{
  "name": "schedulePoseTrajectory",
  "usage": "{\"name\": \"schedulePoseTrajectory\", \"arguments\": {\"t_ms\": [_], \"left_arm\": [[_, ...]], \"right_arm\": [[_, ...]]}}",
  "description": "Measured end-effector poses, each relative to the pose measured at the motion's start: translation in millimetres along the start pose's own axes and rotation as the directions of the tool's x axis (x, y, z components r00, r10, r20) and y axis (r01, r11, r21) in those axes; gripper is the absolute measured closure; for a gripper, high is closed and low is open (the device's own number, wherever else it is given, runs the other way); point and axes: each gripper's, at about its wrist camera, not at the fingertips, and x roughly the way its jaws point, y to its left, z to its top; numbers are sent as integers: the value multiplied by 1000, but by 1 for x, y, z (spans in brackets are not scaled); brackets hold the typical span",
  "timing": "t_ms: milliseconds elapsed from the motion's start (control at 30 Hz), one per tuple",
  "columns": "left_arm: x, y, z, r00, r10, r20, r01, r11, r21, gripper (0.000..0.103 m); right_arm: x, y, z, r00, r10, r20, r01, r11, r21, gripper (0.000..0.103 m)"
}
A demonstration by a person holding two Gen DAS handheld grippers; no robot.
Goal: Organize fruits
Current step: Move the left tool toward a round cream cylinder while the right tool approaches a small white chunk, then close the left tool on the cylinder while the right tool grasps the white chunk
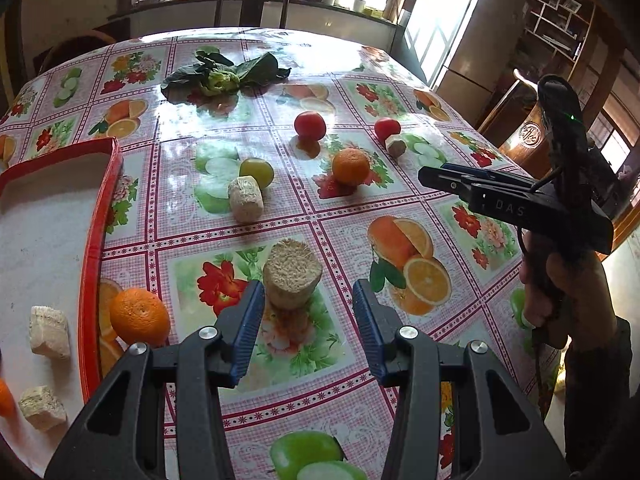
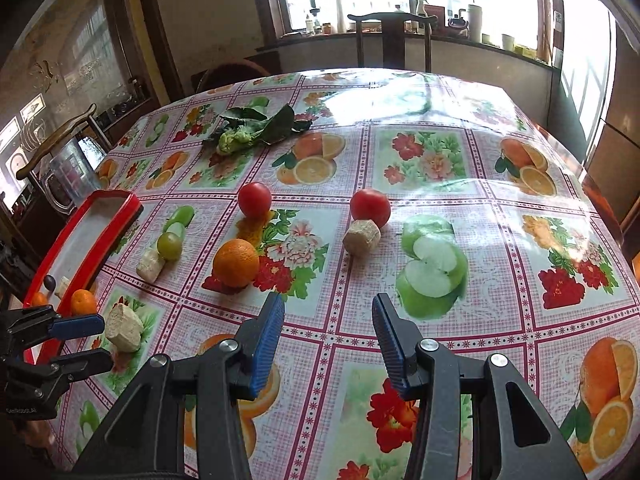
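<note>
My left gripper is open low over the table. A beige fibrous cylinder stands just ahead of its blue pads, untouched. An orange lies left of it against the red tray. Further off lie a second orange, two tomatoes and a green fruit beside a beige piece. My right gripper is open and empty above the cloth. The second orange is ahead to its left. A tomato with a beige piece is straight ahead.
Inside the red tray are beige chunks and part of an orange. Leafy greens lie at the far side. A hand holds my right gripper at the right. Wooden chairs stand around the table.
</note>
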Motion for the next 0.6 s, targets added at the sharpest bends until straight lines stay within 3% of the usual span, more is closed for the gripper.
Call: {"name": "schedulePoseTrajectory", "arguments": {"t_ms": [333, 400, 500, 600], "left_arm": [[22, 3, 9, 1000, 0, -24, 0, 1000, 2, 59], [25, 2, 9, 1000, 0, -27, 1, 1000, 8, 61], [28, 3, 10, 1000, 5, -22, -5, 1000, 15, 71], [28, 3, 9, 1000, -2, -19, 2, 1000, 15, 71]], "right_arm": [[42, -12, 27, 999, -24, -32, 24, 1000, 4, 57], [48, -12, 31, 999, -41, -28, 40, 999, -5, 60], [53, -7, 34, 996, -88, -27, 87, 995, -42, 76], [50, -4, 31, 997, -79, -20, 78, 996, -42, 78]]}}
